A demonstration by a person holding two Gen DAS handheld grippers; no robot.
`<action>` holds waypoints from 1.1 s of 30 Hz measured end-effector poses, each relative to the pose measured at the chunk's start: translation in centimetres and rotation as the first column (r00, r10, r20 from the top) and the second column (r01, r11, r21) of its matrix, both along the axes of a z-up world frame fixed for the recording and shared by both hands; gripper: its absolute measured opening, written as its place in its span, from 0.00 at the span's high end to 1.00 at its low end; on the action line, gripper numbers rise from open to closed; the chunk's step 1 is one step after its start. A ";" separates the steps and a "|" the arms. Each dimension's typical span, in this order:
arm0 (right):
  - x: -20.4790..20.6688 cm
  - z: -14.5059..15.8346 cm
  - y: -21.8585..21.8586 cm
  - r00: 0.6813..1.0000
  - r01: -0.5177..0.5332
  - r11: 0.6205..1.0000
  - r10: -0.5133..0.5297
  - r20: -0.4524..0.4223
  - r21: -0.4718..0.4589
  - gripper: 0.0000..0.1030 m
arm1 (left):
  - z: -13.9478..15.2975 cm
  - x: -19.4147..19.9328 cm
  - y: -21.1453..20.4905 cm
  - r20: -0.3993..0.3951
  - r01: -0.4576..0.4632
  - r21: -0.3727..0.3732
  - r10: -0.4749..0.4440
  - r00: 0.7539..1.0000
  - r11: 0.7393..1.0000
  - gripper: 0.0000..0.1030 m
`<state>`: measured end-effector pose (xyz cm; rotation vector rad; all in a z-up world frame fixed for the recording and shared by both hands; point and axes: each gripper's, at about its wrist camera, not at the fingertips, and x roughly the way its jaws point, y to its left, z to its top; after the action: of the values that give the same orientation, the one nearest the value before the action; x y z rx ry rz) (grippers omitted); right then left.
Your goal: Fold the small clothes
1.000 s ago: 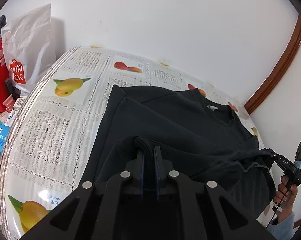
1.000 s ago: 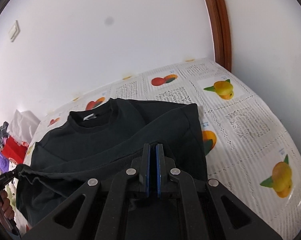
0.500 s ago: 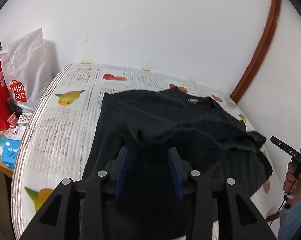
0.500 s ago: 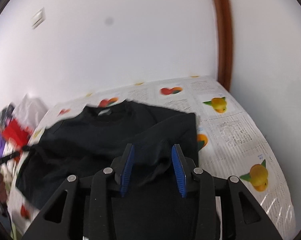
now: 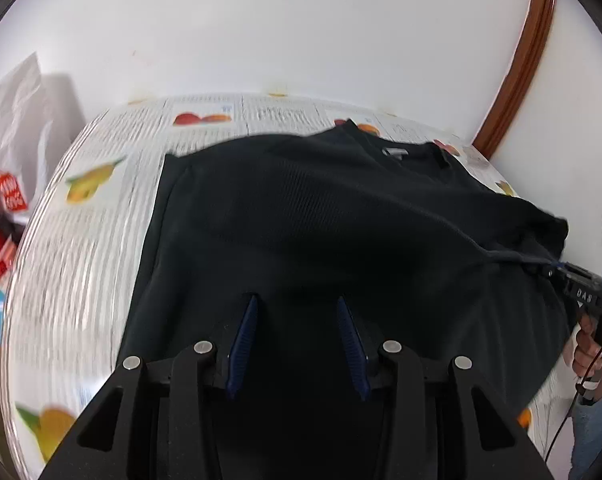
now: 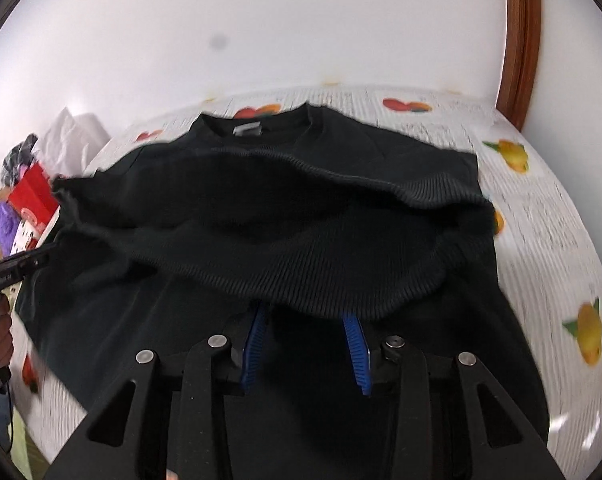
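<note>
Worktop (image 5: pixel 81 240), fruit-print cloth, carried the black sweater (image 5: pixel 341 220) laid flat, collar toward the wall. You had the bottom hem (image 6: pixel 301 276) folded up over the body; the ribbed edge lay slack and bowed, not squared. Step in hand, by my reading: the release after the first fold.

Left tool (image 5: pixel 297 336) stood partly open over dark fabric, pads clear, gripping nothing. Right tool (image 6: pixel 305 344) likewise partly open, the hem lying just ahead of its tips (contact hard to judge, frames blurred).

Next move probably called for straightening that hem, then taking a side or sleeve for the following fold.
</note>
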<state>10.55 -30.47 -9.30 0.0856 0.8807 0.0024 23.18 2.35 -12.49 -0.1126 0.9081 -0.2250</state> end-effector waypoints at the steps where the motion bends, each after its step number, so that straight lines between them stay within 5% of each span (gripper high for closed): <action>1: 0.9 0.1 -0.5 1.000 0.023 1.000 -0.023 0.007 -0.008 0.64 | 0.1 0.6 0.0 0.002 -0.007 0.000 0.007 1.000 1.000 0.62; 6: 4.3 1.0 -3.2 0.988 0.151 0.988 -0.150 0.032 -0.038 0.64 | 0.7 3.2 1.2 0.010 -0.072 0.005 0.072 0.997 0.997 0.62; 11: 4.4 1.9 -4.9 0.986 0.157 0.984 -0.151 0.064 -0.088 0.63 | 0.5 4.3 2.5 0.013 -0.086 0.095 0.086 0.996 0.992 0.57; 18: 6.2 -0.5 -7.6 0.985 0.163 0.982 -0.167 -0.034 -0.091 0.58 | -1.7 5.2 3.4 -0.056 -0.075 0.098 0.081 0.995 0.992 0.57; 20: 6.4 -1.1 -7.8 0.985 0.162 0.984 -0.165 -0.046 -0.077 0.59 | -1.6 4.9 3.3 -0.044 -0.080 0.082 0.084 0.996 0.993 0.70; 22: 6.2 -1.1 -7.6 0.988 0.147 0.987 -0.149 -0.033 -0.067 0.67 | -1.2 4.4 2.9 -0.025 -0.091 0.116 0.095 0.995 0.989 0.79; 24: 6.0 -1.0 -7.1 0.993 0.115 0.992 -0.117 -0.028 -0.058 0.89 | -0.8 4.3 2.5 -0.001 -0.092 0.141 0.093 0.996 0.986 0.87; 28: 5.4 -0.3 -5.6 0.996 0.092 0.985 -0.092 0.004 -0.148 0.94 | 1.7 3.1 2.8 0.083 -0.129 0.089 0.121 0.989 0.988 0.90; 33: 4.2 3.0 -7.3 0.991 0.103 0.994 -0.100 0.092 -0.032 0.95 | 4.9 3.0 3.2 0.173 -0.141 0.010 0.137 0.975 0.990 0.90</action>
<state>14.73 -37.80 -6.34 0.0954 0.7852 -0.1039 26.17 5.56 -7.57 -0.1336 0.7276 -0.0924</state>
